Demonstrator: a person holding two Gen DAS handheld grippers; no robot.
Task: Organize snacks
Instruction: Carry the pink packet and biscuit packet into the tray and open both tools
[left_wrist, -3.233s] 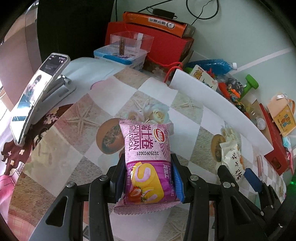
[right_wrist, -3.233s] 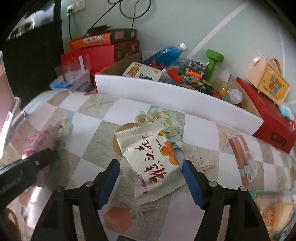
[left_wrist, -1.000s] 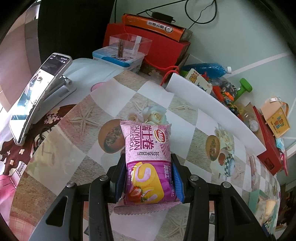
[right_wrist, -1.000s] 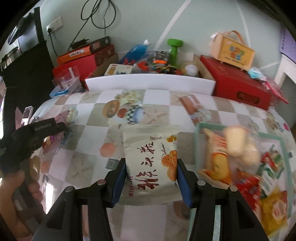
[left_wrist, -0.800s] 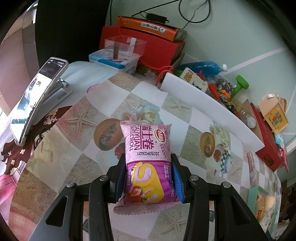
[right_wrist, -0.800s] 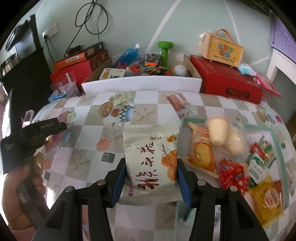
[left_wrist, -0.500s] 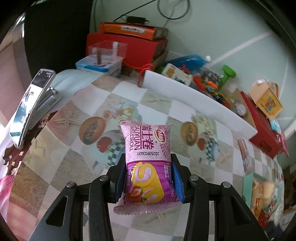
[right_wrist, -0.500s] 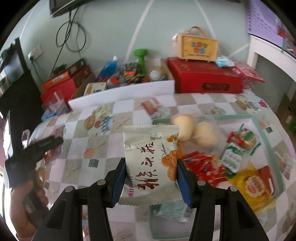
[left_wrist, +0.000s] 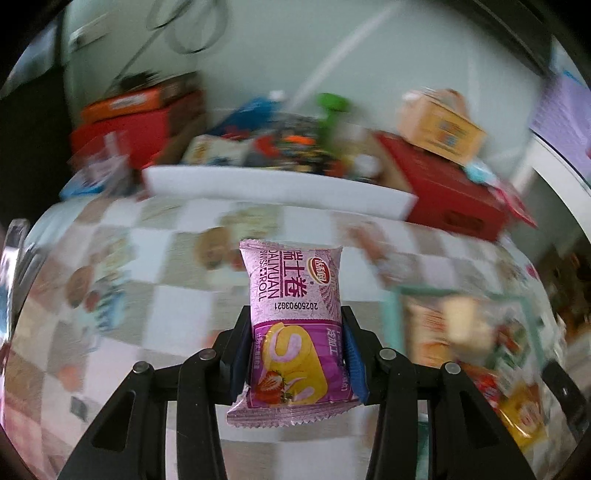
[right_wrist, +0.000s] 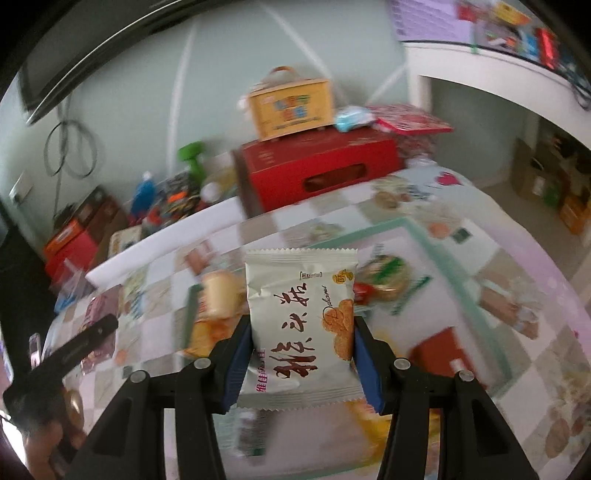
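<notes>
My left gripper (left_wrist: 295, 350) is shut on a pink and purple Swiss roll packet (left_wrist: 295, 314), held above the checked tablecloth. My right gripper (right_wrist: 301, 354) is shut on a white pastry packet (right_wrist: 301, 317) with red writing, held over a green-rimmed tray (right_wrist: 436, 251) that holds several snacks. The same tray (left_wrist: 402, 295) shows at the right of the left wrist view, blurred. The left gripper body (right_wrist: 74, 350) and the hand holding it appear at the lower left of the right wrist view.
A long white box (left_wrist: 273, 184) and a red box (left_wrist: 443, 192) line the table's far side, with a yellow carry box (right_wrist: 291, 107) on top. A green dumbbell (right_wrist: 192, 155), a blue bottle (right_wrist: 144, 192) and more red boxes (left_wrist: 118, 133) stand behind.
Both grippers have swung to the right with their packets still held. The tray of snacks now lies under the right packet and has come into the left wrist view.
</notes>
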